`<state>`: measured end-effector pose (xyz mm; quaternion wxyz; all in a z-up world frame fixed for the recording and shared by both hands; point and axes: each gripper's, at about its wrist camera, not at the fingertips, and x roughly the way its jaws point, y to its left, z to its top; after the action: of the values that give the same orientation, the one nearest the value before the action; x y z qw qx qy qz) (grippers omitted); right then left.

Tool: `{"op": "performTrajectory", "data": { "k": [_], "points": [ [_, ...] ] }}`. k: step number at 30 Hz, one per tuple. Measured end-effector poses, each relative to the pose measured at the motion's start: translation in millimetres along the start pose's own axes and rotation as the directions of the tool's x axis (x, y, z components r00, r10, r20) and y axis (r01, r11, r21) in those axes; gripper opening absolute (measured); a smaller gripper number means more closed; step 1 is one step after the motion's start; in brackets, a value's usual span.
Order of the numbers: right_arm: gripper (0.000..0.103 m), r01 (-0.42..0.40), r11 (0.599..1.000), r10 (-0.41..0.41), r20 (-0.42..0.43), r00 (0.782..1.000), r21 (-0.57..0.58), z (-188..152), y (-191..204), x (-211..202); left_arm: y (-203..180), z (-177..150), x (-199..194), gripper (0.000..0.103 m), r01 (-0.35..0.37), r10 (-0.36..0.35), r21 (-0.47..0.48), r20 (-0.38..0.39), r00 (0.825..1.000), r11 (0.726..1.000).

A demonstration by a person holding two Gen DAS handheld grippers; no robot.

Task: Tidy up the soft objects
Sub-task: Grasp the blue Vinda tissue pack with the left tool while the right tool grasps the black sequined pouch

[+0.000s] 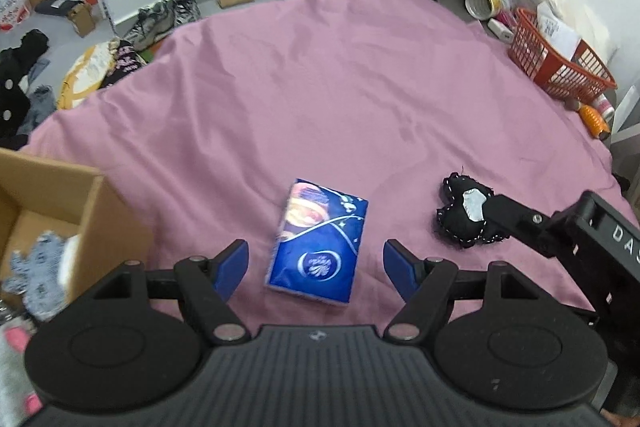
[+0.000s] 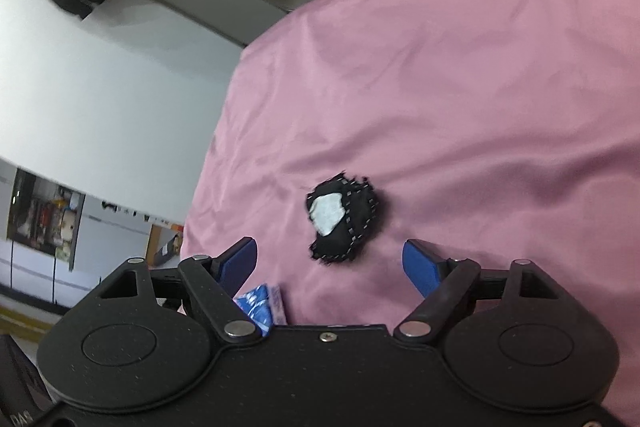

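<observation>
1. Landmark: blue tissue pack (image 1: 318, 241) lying flat on the pink bedsheet (image 1: 320, 87).
2. Left gripper (image 1: 315, 269) hovers over the near end of the pack, blue fingers (image 1: 230, 267) spread wide apart, nothing between them.
3. Black heart-shaped cushion (image 1: 466, 213) with a silver patch lies right of the pack, apart from it.
4. Right gripper (image 2: 330, 267) sits just short of the cushion (image 2: 344, 217), jaws wide apart, empty.
5. Cardboard box (image 1: 60, 203) stands left of the pack, soft grey cloth (image 1: 40, 267) inside.
6. Orange basket (image 1: 560, 59) sits far beyond the pack, at the sheet's right edge.
</observation>
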<state>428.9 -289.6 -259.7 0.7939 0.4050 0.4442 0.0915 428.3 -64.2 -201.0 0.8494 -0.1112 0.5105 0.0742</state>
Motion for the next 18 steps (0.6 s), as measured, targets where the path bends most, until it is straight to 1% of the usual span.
{"op": "performTrajectory", "data": {
  "k": [4,7,9,10,11,12,13,14,15,16,18],
  "points": [
    [0.077,0.005,1.000,-0.005,0.020,1.000,0.008,0.5,-3.9,8.7,-1.7,2.3,16.3,0.073,0.007,-0.006,0.006,-0.027,1.000,1.000],
    [0.070,0.016,1.000,-0.016,0.036,0.999,0.004,0.6,-3.7,13.0,0.4,4.9,24.4,0.073,0.001,-0.001,-0.003,-0.037,0.999,1.000],
    [0.063,0.020,1.000,-0.020,0.045,0.999,0.008,0.6,-4.5,14.0,1.8,5.0,27.7,0.072,0.001,-0.001,-0.008,-0.043,0.999,1.000],
    [0.061,0.024,1.000,-0.024,0.050,0.998,0.008,0.7,-4.8,14.5,2.9,4.6,29.0,0.072,0.000,-0.001,-0.015,-0.047,0.999,1.000],
    [0.056,0.024,1.000,-0.025,0.054,0.998,0.010,0.9,-5.3,14.5,4.6,4.0,30.6,0.072,0.003,-0.005,-0.028,-0.056,0.998,1.000],
    [0.052,0.023,1.000,-0.024,0.058,0.998,0.013,1.3,-6.3,14.6,6.6,3.4,31.8,0.069,0.010,-0.012,-0.042,-0.065,0.998,0.999],
    [0.050,0.023,1.000,-0.024,0.059,0.998,0.016,1.6,-7.3,15.4,7.7,2.2,32.8,0.069,0.013,-0.017,-0.051,-0.069,0.998,0.999],
    [0.045,0.022,0.999,-0.024,0.063,0.998,0.024,1.3,-9.7,15.2,7.7,0.9,32.9,0.066,0.015,-0.018,-0.051,-0.067,0.998,0.999],
    [0.034,0.024,0.999,-0.026,0.067,0.997,0.029,1.5,-10.4,15.4,7.0,0.2,32.5,0.058,0.012,-0.015,-0.049,-0.064,0.998,0.999],
    [0.024,0.028,0.999,-0.030,0.067,0.997,0.031,1.8,-12.0,15.2,7.0,-1.0,31.5,0.056,0.012,-0.015,-0.046,-0.061,0.998,0.999],
    [0.018,0.015,0.999,-0.017,0.061,0.998,0.039,2.6,-14.5,14.9,8.6,-2.4,26.7,0.054,0.026,-0.029,-0.063,-0.056,0.998,0.998]
  ]
}}
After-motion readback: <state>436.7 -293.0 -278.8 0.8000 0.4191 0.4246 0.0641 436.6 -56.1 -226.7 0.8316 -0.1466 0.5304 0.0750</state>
